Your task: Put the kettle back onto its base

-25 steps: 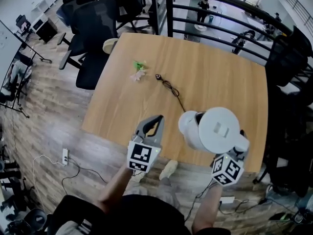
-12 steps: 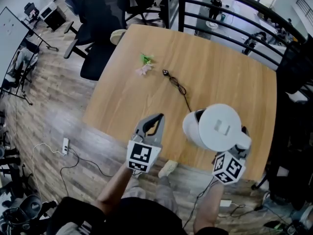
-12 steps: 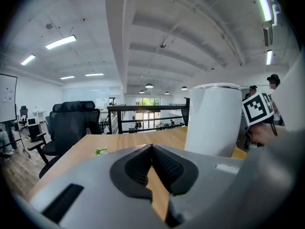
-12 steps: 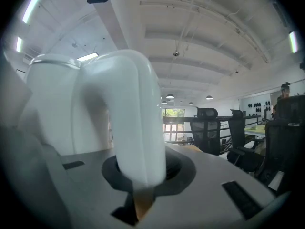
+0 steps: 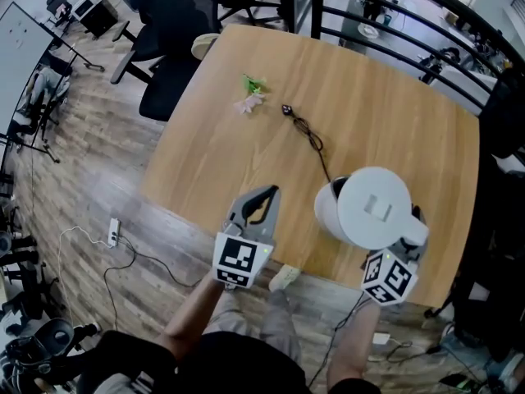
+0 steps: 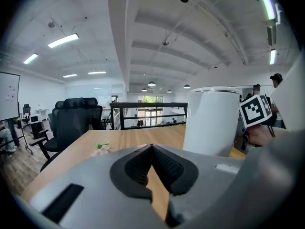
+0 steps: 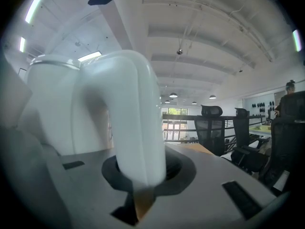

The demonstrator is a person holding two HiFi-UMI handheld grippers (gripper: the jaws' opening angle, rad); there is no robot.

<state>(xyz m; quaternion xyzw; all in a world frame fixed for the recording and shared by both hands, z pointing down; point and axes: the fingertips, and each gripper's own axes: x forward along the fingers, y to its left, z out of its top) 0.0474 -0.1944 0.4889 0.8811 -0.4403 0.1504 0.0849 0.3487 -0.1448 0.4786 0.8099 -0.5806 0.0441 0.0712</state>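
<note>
A white electric kettle (image 5: 373, 208) hangs over the near right part of the wooden table (image 5: 221, 154). My right gripper (image 5: 410, 238) is shut on its handle (image 7: 138, 123), and the white body (image 7: 57, 109) fills the left of the right gripper view. A black cord (image 5: 313, 142) runs across the table and vanishes under the kettle; whatever base lies there is hidden. My left gripper (image 5: 267, 191) is shut and empty near the table's front edge, left of the kettle (image 6: 212, 123). Its jaws (image 6: 151, 147) meet at the tips.
A small pink and green flower (image 5: 253, 95) lies toward the far left of the table. Black office chairs (image 5: 176, 23) and a black railing (image 5: 394, 6) stand beyond it. A power strip (image 5: 113, 232) lies on the wood floor at the left.
Both grippers have sunk a little toward the table, the right one still gripping the kettle. The head view has shifted, so the table sits further right.
</note>
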